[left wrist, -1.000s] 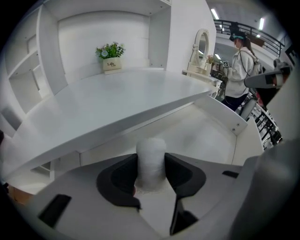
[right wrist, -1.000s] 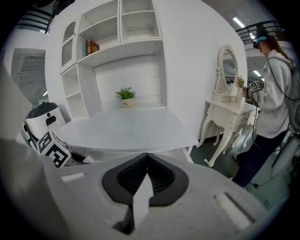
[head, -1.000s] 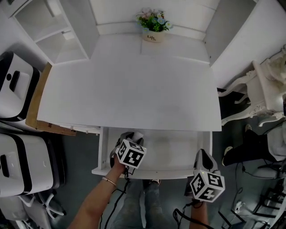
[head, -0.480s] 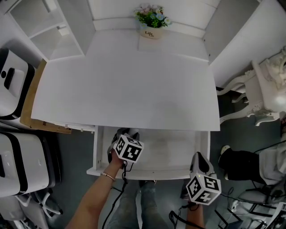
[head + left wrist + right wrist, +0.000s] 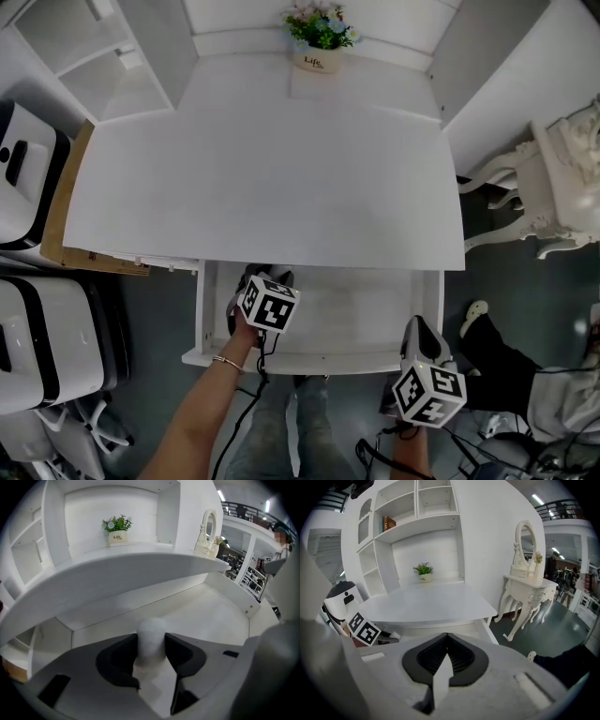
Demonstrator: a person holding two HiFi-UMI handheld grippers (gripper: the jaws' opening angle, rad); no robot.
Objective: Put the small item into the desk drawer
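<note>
Jaws of my left gripper (image 5: 150,649) are opening around the small item (image 5: 151,632); it seems light, smooth, gripped mid-body; right gripper (image 5: 447,654) closed.

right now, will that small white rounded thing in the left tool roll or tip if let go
The small white round-topped cylinder shows no dent between the left tool's opening jaws, likely stiff. Rounded and narrow, it could tip, then roll in the white drawer.
</note>
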